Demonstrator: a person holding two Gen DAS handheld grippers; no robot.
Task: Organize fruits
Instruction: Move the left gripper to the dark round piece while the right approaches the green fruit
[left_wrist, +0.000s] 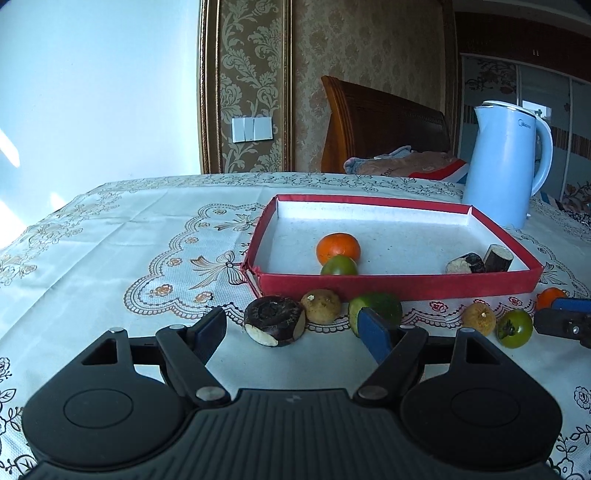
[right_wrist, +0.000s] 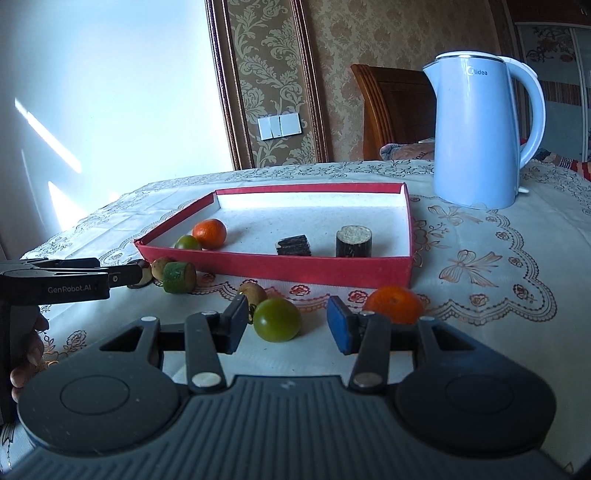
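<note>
A red tray (left_wrist: 399, 286) (right_wrist: 280, 269) holds an orange (left_wrist: 338, 248) (right_wrist: 209, 233), a green fruit (left_wrist: 339, 265) (right_wrist: 187, 242) and two dark cut pieces (left_wrist: 498, 257) (right_wrist: 353, 241). In front of it lie a dark round piece (left_wrist: 274, 319), a tan fruit (left_wrist: 321, 305), a green cut piece (left_wrist: 380, 309) (right_wrist: 179, 277), another tan fruit (left_wrist: 479, 319), a green tomato-like fruit (left_wrist: 515, 328) (right_wrist: 277, 319) and an orange (right_wrist: 394, 304). My left gripper (left_wrist: 293, 332) is open around the dark piece. My right gripper (right_wrist: 290, 325) is open around the green fruit.
A light blue kettle (left_wrist: 506, 162) (right_wrist: 484, 129) stands behind the tray at the right. The table has a patterned cloth (left_wrist: 129, 240). A wooden headboard (left_wrist: 380, 122) and bedding lie beyond the table. The other gripper shows at each view's edge (left_wrist: 565, 321) (right_wrist: 66, 282).
</note>
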